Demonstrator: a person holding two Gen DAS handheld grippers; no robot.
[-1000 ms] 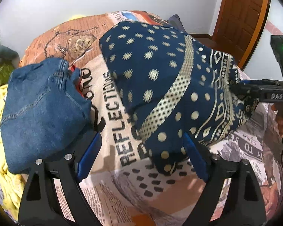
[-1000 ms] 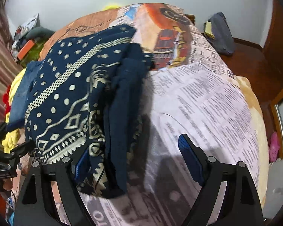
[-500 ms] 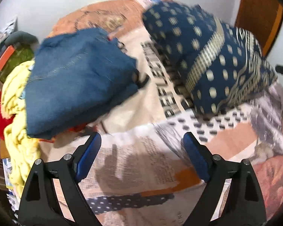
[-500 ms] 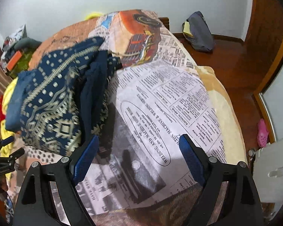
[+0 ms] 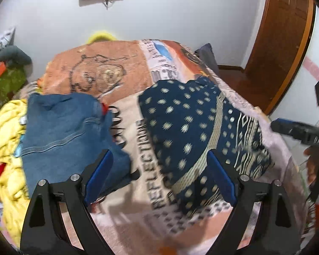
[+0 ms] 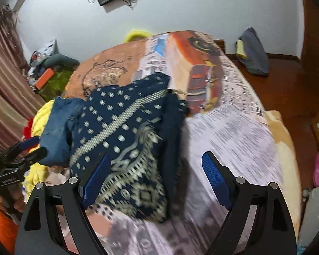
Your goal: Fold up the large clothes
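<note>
Left gripper: jaws spread, nothing held.
Right gripper: jaws spread (also empty).
Patterned navy garment: laid folded on the bedspread, beside the folded jeans.
Risk: the fold could be undone if one layer is snagged.

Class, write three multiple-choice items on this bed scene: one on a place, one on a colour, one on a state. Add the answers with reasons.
1. Where do the folded jeans lie relative to the navy patterned garment in the left wrist view?
A. left of it
B. on top of it
C. right of it

2. What colour are the pads of the right tongs?
A. red
B. blue
C. green

3. How are the left tongs?
A. shut on cloth
B. open, empty
C. out of view

Answers: A, bedsheet shows between them; B, both pads are blue; B, fingers wide apart, nothing held.
</note>
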